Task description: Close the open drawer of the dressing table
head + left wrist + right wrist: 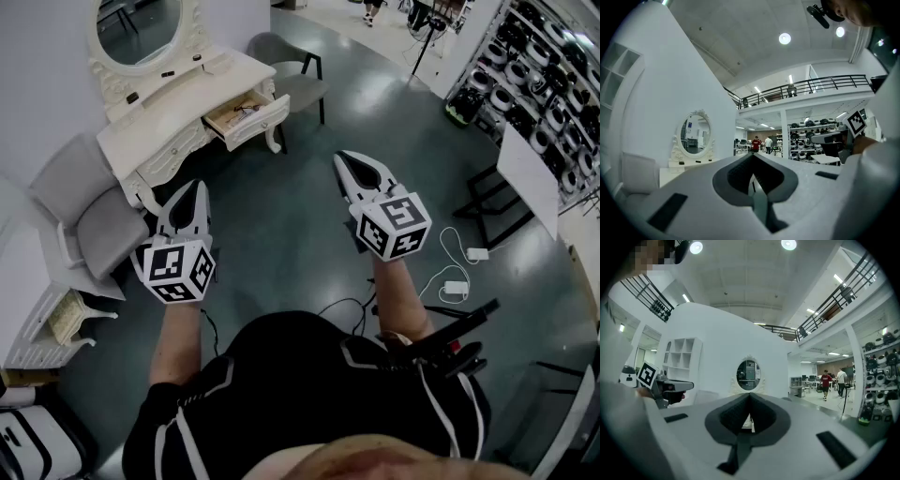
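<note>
The person is holding both grippers out level over the dark floor (281, 234), side by side and well apart. The left gripper (195, 187) is keeping its jaws pressed together to a point, with nothing between them, and its own view is showing the same closed tip (752, 157). The right gripper (345, 157) is likewise holding its jaws fully together and empty, as its own view (750, 395) confirms. The cream dressing table (178, 94) is standing ahead of the left gripper, against the white wall and out of reach of either tool. Its drawer (258, 120) is hanging pulled out, ahead and to the right of the left gripper and ahead and to the left of the right one; small dark items are lying inside, too small to tell apart. The oval mirror (749, 375) is showing straight above the right gripper's tip, while in the left gripper view the mirror (693, 133) is sitting off to the left of the jaws. A grey chair (298, 86) is standing just beyond the drawer, and a white power adapter (457, 288) is lying on the floor to the right of the right gripper.
</note>
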### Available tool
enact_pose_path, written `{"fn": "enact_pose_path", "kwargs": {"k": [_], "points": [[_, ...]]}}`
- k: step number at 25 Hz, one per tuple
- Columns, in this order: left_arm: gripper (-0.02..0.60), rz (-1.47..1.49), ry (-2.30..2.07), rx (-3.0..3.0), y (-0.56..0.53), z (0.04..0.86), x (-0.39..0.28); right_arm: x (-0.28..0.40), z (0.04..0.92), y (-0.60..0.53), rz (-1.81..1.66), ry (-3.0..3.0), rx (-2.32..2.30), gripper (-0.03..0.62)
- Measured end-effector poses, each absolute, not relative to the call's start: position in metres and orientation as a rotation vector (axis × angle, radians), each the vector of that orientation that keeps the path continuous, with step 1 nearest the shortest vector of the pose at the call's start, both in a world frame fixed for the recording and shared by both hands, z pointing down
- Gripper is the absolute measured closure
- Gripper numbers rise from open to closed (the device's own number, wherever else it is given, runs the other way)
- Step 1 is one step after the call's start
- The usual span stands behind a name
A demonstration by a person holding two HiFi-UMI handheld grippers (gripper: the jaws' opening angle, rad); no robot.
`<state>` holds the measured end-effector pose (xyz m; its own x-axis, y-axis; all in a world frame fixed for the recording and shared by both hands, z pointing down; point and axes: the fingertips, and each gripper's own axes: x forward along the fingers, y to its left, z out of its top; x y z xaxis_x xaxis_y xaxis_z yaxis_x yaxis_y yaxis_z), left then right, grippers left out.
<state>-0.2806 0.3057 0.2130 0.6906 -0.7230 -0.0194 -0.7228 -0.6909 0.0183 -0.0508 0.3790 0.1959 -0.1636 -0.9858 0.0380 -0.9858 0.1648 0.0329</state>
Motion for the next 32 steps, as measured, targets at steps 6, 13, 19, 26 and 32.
{"fn": "enact_pose_path", "kwargs": {"k": [6, 13, 19, 26, 32], "points": [[0.578, -0.062, -1.222, 2.889, 0.314, 0.207, -0.272, -0.041, 0.194, 0.383, -0.005, -2.37, 2.004, 0.591], [0.578, -0.07, -1.238, 2.884, 0.304, 0.203, -0.28, -0.036, 0.191, 0.379, -0.013, -2.368, 2.02, 0.589], [0.578, -0.093, -1.266, 2.873, 0.308, 0.197, -0.27, -0.022, 0.191, 0.387, -0.009, -2.371, 2.033, 0.589], [0.578, -0.094, -1.222, 2.862, 0.313, 0.203, -0.235, 0.005, 0.196, 0.396, 0.007, -2.368, 2.031, 0.589], [0.578, -0.054, -1.224, 2.876, 0.323, 0.213, -0.203, 0.029, 0.201, 0.407, -0.009, -2.384, 2.002, 0.589]]}}
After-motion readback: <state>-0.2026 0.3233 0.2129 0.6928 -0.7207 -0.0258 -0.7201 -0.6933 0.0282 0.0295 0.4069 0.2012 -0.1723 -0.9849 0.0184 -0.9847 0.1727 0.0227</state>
